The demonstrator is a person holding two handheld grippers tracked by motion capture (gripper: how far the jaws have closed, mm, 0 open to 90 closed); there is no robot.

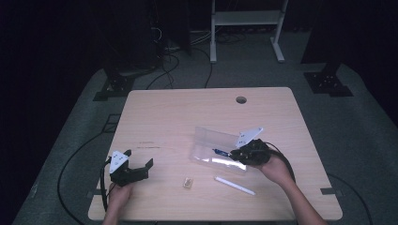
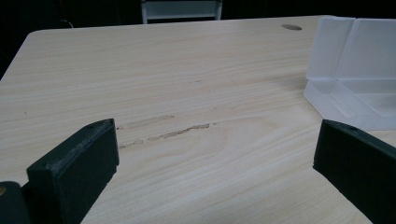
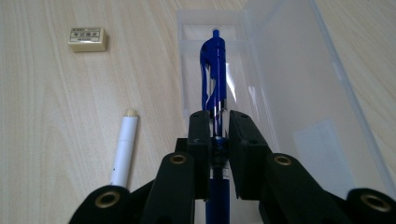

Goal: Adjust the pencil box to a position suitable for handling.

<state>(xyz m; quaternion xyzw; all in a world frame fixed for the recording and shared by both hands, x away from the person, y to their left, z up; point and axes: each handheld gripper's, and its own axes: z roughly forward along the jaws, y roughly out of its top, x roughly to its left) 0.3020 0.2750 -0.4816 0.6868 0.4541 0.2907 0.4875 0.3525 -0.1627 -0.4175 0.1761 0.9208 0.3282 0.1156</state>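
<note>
A clear plastic pencil case (image 1: 211, 145) lies open mid-table, its lid standing up; in the right gripper view the clear plastic pencil case (image 3: 299, 88) runs away from the jaws, and its corner (image 2: 355, 70) shows in the left gripper view. My right gripper (image 1: 233, 153) is shut on a blue pen (image 3: 213, 74), whose clip end points out over the case's tray. The right gripper (image 3: 218, 122) pinches the pen's barrel between both pads. My left gripper (image 1: 141, 161) rests open on the table near the front left; in its own view the left gripper (image 2: 215, 154) has bare wood between its jaws.
A cream eraser (image 1: 188, 182) and a white pen (image 1: 234, 185) lie near the front edge, left of the case; the eraser (image 3: 87, 38) and white pen (image 3: 123, 147) lie on the table beside the case. The wooden table (image 1: 178, 112) has a cable hole (image 1: 241, 100) at the back.
</note>
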